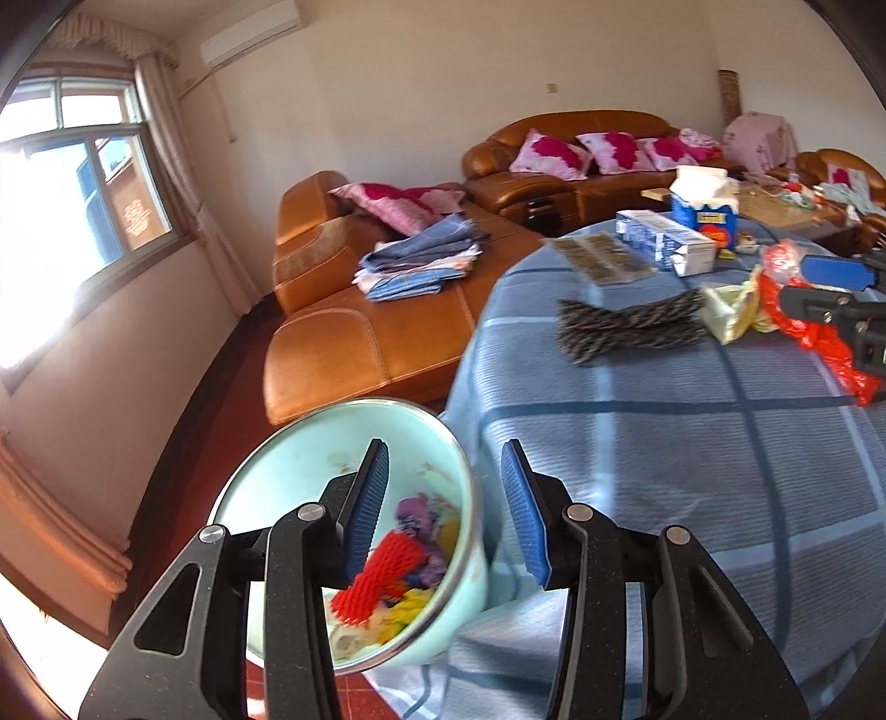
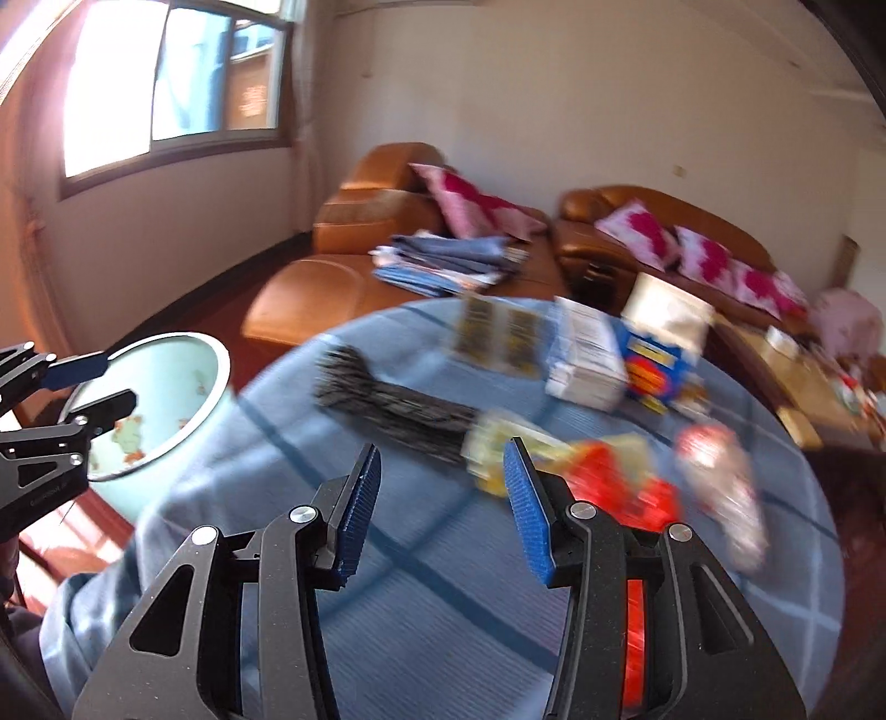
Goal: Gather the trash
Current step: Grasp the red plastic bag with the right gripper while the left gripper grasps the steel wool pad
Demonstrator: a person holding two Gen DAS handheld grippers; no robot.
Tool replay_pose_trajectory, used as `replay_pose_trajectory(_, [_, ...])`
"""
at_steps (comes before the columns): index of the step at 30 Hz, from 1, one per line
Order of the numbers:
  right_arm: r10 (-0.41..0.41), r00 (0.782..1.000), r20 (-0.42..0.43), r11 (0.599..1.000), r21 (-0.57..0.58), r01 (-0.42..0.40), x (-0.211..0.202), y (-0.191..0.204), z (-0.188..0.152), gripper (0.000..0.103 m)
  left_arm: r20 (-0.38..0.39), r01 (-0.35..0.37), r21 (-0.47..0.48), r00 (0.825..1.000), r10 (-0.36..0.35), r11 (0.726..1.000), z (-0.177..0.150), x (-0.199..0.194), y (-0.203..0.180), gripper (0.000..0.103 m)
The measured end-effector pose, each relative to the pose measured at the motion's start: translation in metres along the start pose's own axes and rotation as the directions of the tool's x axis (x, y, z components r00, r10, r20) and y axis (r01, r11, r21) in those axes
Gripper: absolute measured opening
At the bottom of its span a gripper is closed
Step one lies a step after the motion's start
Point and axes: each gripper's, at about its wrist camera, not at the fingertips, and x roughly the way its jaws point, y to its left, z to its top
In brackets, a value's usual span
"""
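A pale green bin (image 1: 354, 437) beside the round table's edge holds red foam netting (image 1: 382, 576) and crumpled wrappers (purple, yellow). Left gripper (image 1: 446, 501) hovers over its rim, jaws apart, empty. Right gripper (image 2: 443, 498), likewise released, faces red and yellow wrappers (image 2: 609, 476) on the blue tablecloth (image 1: 692, 443).

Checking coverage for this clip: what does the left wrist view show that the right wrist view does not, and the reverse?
Left wrist only: the trash inside the pale green bin, including a red foam net, and the air conditioner on the wall.
Right wrist only: a red-and-white wrapper at the table's right, blurred.
Both: the blue checked tablecloth, black-and-white bundle, yellow wrapper, red plastic, cartons, sofa, and both grippers open and empty.
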Motion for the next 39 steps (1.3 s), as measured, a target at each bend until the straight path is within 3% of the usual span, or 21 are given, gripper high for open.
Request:
replay_pose_trajectory(4, [-0.131,0.991,-0.036,0.988,0.079,0.133,-0.02,-0.052,-0.017,0.05,0.021,0.04,0.032,0.999,-0.04,0.999,0.008,-0.001,-0.022,0.043])
replay_pose_trajectory(8, [-0.199,0.976,-0.093,0.966,0.147,0.211,-0.024,-0.093,-0.034,0.051,0.032,0.057,0.053,0.998,-0.058,0.997,0.012,0.0,-0.035,0.044])
replay_pose_trajectory(16, [-0.122,0.97,-0.211,0.963,0.212,0.167,-0.002,-0.105,-0.056,0.05,0.028,0.067,0.061,0.997,-0.069,0.996,0.017,0.008,-0.046,0.044])
replay_pose_trajectory(20, [-0.062,0.965,-0.255,0.969,0.217,0.12,0.005,-0.1,-0.059,0.035,0.033,0.073,0.065,0.997,-0.076,0.995,0.019,0.008,-0.048,0.045])
replay_pose_trajectory(22, [-0.046,0.965,-0.259,0.974,0.204,0.102,0.004,-0.096,-0.059,0.016,0.035,0.076,0.067,0.996,-0.079,0.995,0.02,0.008,-0.05,0.045])
replay_pose_trajectory(25, [-0.035,0.971,-0.235,0.978,0.191,0.082,-0.005,-0.09,-0.059,0.005,0.039,0.076,0.065,0.996,-0.079,0.995,0.022,0.009,-0.05,0.045])
replay_pose_trajectory(33, [-0.097,0.994,-0.058,0.969,0.221,0.107,-0.042,-0.088,-0.033,0.005,0.053,0.07,0.047,0.996,-0.072,0.996,0.047,0.024,-0.05,0.045])
replay_pose_trajectory(39, [-0.117,0.993,-0.03,0.958,0.259,0.121,-0.014,-0.097,-0.006,0.005,0.044,0.077,0.04,0.996,-0.079,0.996,0.074,0.056,-0.054,0.052])
